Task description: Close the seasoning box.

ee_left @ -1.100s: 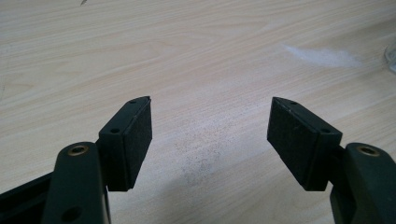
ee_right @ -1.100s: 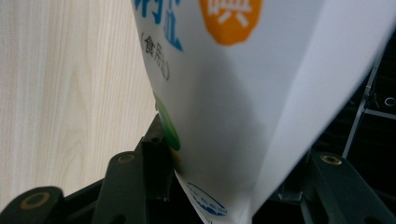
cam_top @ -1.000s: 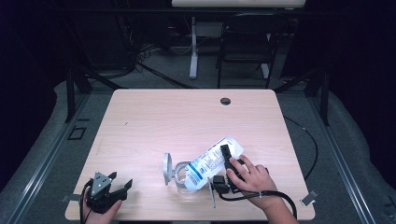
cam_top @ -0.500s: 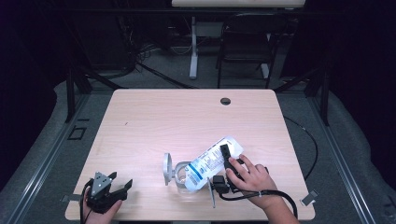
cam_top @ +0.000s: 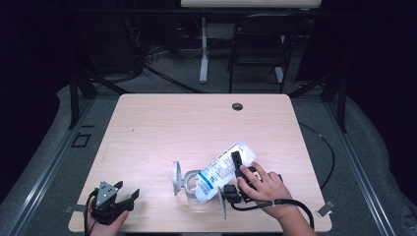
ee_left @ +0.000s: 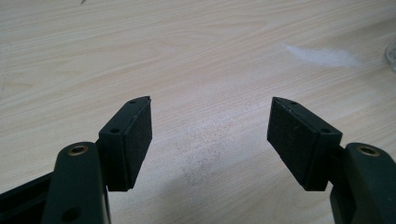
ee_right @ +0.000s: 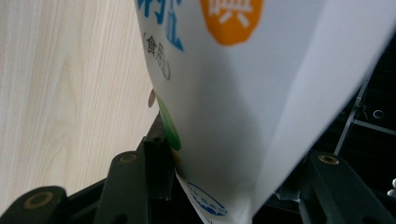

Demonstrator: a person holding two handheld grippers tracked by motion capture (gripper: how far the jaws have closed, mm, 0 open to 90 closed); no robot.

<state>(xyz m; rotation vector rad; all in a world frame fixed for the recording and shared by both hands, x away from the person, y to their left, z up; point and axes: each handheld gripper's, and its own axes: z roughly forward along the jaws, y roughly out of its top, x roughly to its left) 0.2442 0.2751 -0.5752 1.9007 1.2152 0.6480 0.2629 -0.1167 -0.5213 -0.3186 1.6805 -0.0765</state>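
Pour step, I'd say: right gripper (cam_top: 238, 169) clamps white labelled bag (cam_top: 223, 169), tilted mouth-down at glass jar (cam_top: 189, 184) near table's (cam_top: 162, 123) front edge. Left gripper (ee_left: 210, 135) idle, jaws wide. Next: steady tilt over jar mouth.

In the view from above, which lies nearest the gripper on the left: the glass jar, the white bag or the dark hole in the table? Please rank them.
From the left gripper, in the high view:
1. The clear glass jar, to its right near the front edge.
2. The white printed bag, tilted just beyond the jar, clamped by the right gripper.
3. The small dark round hole, near the far edge.
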